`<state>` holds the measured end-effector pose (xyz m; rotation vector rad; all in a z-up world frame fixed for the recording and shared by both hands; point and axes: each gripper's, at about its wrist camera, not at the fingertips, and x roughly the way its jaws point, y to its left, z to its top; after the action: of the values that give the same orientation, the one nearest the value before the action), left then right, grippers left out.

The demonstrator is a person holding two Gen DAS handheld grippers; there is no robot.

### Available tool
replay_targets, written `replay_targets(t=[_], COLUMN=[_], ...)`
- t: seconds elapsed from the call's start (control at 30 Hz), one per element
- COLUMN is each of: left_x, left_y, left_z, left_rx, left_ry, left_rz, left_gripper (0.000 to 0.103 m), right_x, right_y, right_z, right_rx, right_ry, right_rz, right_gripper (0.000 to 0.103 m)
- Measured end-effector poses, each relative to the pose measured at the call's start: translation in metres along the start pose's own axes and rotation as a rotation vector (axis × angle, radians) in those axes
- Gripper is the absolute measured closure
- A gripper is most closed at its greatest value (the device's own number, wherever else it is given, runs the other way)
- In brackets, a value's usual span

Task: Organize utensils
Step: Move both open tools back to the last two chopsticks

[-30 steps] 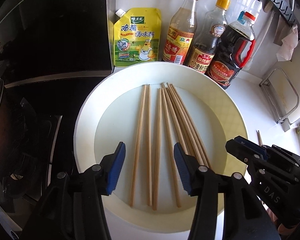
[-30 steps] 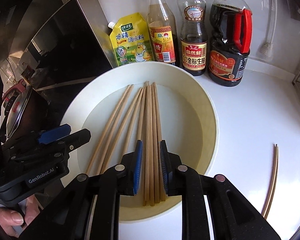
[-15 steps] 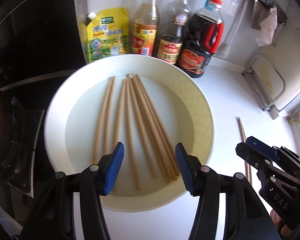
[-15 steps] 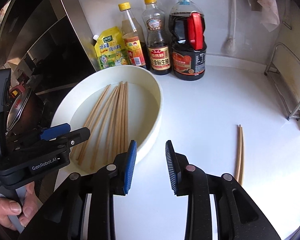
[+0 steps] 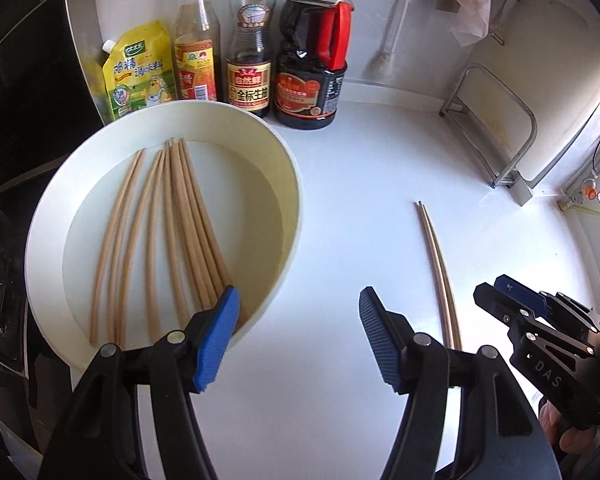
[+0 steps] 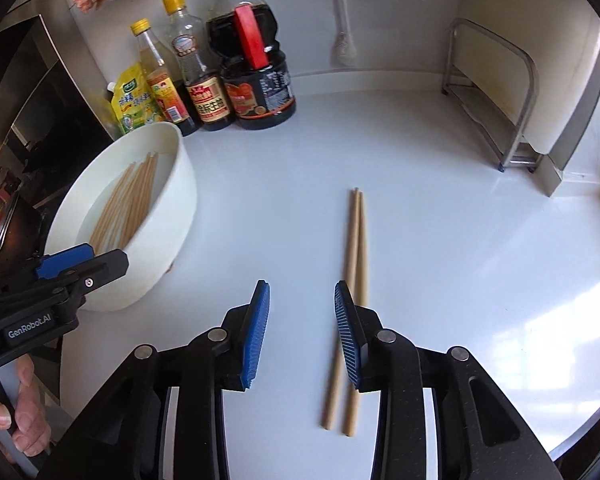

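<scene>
A white basin (image 5: 296, 216) (image 6: 180, 200) holds several wooden chopsticks (image 5: 180, 224) (image 6: 132, 204). One pair of chopsticks (image 6: 356, 248) (image 5: 436, 256) lies on the white counter to its right. My left gripper (image 5: 296, 336) is open and empty, above the basin's right rim and the counter; it also shows at the left of the right wrist view (image 6: 80, 268). My right gripper (image 6: 300, 328) is open and empty, just left of the loose pair, with its right finger over the pair; it shows at the right of the left wrist view (image 5: 500, 300).
A yellow seasoning pouch (image 5: 140, 72) and three sauce bottles (image 5: 252, 40) stand along the back wall behind the basin. A metal rack (image 6: 496, 92) stands at the back right. A dark stove and pot (image 6: 4, 224) are at the left.
Both grippers have swung right, away from over the basin. My right gripper has opened, left the chopsticks in the basin, and come beside the loose pair on the counter.
</scene>
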<state>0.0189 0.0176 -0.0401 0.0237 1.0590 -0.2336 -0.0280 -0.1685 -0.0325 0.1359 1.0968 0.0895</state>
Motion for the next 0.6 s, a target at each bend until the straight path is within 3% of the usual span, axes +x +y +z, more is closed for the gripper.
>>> replay_targets(t=[0.27, 0.6], left_x=[0.015, 0.039], left_y=[-0.043, -0.067], left_z=[-0.006, -0.01], left_rx=[0.057, 0.082], left_ry=[0.006, 0.049], left_rz=[-0.011, -0.015], left_gripper=[0.041, 0.041], right_x=[0.032, 0.062], right_y=[-0.046, -0.053], right_z=[-0.024, -0.039], right_rx=[0.031, -0.002], right_ry=[0.049, 0.086], right_rz=[-0.053, -0.029], right_gripper=[0.07, 0.07])
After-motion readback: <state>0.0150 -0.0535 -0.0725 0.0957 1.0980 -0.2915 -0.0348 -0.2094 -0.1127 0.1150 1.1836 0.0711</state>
